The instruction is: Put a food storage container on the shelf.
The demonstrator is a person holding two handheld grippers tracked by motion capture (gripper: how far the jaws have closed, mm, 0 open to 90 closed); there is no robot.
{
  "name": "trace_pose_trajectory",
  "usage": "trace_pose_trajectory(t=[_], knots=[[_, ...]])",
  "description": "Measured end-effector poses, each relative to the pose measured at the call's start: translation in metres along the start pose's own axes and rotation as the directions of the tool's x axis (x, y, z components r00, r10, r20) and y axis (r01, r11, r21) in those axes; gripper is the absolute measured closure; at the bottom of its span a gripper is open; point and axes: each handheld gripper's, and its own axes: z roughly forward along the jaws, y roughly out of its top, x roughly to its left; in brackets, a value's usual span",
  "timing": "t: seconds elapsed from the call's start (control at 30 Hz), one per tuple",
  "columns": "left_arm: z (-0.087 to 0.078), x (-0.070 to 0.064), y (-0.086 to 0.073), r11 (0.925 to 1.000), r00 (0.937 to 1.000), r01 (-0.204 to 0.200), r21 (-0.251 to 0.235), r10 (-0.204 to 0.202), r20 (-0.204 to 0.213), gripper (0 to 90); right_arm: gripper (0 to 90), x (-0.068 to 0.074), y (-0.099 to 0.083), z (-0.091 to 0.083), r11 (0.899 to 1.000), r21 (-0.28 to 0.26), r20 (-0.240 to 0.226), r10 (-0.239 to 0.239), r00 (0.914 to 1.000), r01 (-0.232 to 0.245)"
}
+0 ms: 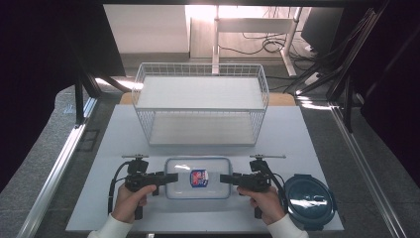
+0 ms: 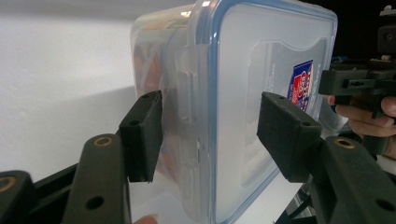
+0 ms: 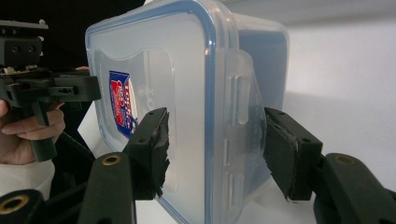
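Since both grippers, left gripper and right gripper, straddle the end latches of the lidded container just in front of the wire rack with jaws spread, uneven squeeze could skew it or pop a latch.

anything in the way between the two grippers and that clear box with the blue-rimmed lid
Nothing visible. The left gripper and right gripper already sit at the short ends of the clear box, open jaws straddling each end's latch flap. The round blue container lies off to the right, clear of both.
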Motion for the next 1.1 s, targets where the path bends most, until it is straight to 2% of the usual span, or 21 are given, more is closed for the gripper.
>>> trace_pose_trajectory(t=[0.33, 0.4, 0.8, 1.1], knots=[[-0.009, -0.010, 0.002, 0.9985, 0.9987, -0.048, -0.027, 0.049, 0.016, 42.2, 43.0, 0.014, 0.004, -0.013, 0.997, -0.032, 0.016, -0.072, 0.9972, 0.073], [-0.011, -0.013, 0.002, 0.9978, 0.9982, -0.055, -0.037, 0.055, 0.022, 42.3, 43.0, 0.019, 0.007, -0.018, 0.994, -0.037, 0.025, -0.104, 0.9943, 0.105], [-0.021, -0.023, 0.005, 0.9941, 0.9960, -0.083, -0.069, 0.085, 0.027, 42.8, 43.1, 0.030, 0.010, -0.028, 0.986, -0.059, 0.026, -0.153, 0.9879, 0.154], [-0.027, -0.032, 0.009, 0.9903, 0.9930, -0.115, -0.079, 0.116, 0.019, 42.9, 43.1, 0.036, 0.011, -0.035, 0.983, -0.079, 0.027, -0.166, 0.9858, 0.168]])
